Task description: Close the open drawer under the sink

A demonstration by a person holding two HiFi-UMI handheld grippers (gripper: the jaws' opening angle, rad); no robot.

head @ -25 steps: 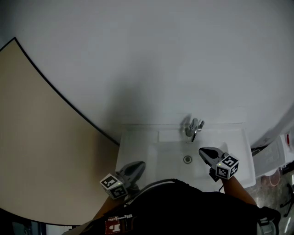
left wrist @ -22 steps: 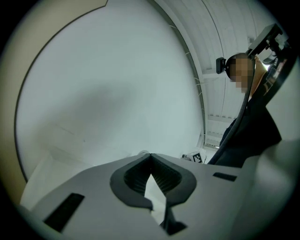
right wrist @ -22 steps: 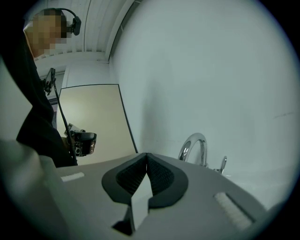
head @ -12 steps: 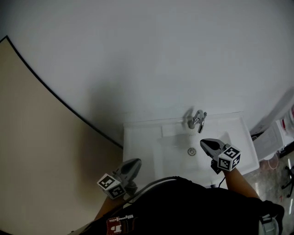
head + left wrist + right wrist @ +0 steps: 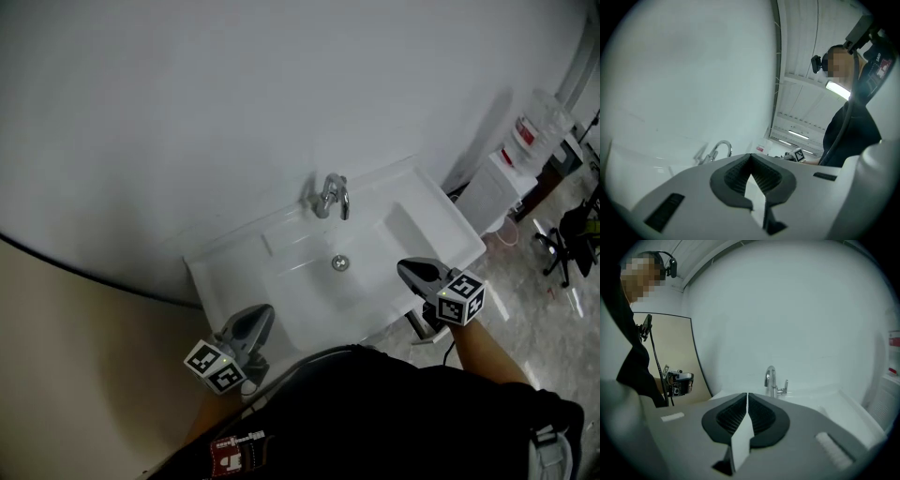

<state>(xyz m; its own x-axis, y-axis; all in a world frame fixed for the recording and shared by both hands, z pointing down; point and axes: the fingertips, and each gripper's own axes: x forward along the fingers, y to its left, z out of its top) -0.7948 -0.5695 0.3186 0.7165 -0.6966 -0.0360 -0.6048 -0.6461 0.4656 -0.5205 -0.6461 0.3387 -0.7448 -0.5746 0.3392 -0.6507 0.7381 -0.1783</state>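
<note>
Well, I faced the sink (image 5: 230, 272), drawer not yet reached.
My left fingers (image 5: 733, 176) and right fingers (image 5: 761, 416) were closed, empty; the drawer sat unseen below, so I'd need to stoop and push.

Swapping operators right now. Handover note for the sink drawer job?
Left gripper: jaws shut, empty, off the front left corner of the sink.
Right gripper: jaws shut, empty, over the sink's front right edge.
Faucet at the back of the sink, untouched.
The drawer shows in no view; it is hidden below the sink's front edge and the person's body.
Done: nothing that can be confirmed; neither gripper touches anything.
Left: probably lower a gripper below the sink front, find the drawer, and push it shut.
</note>
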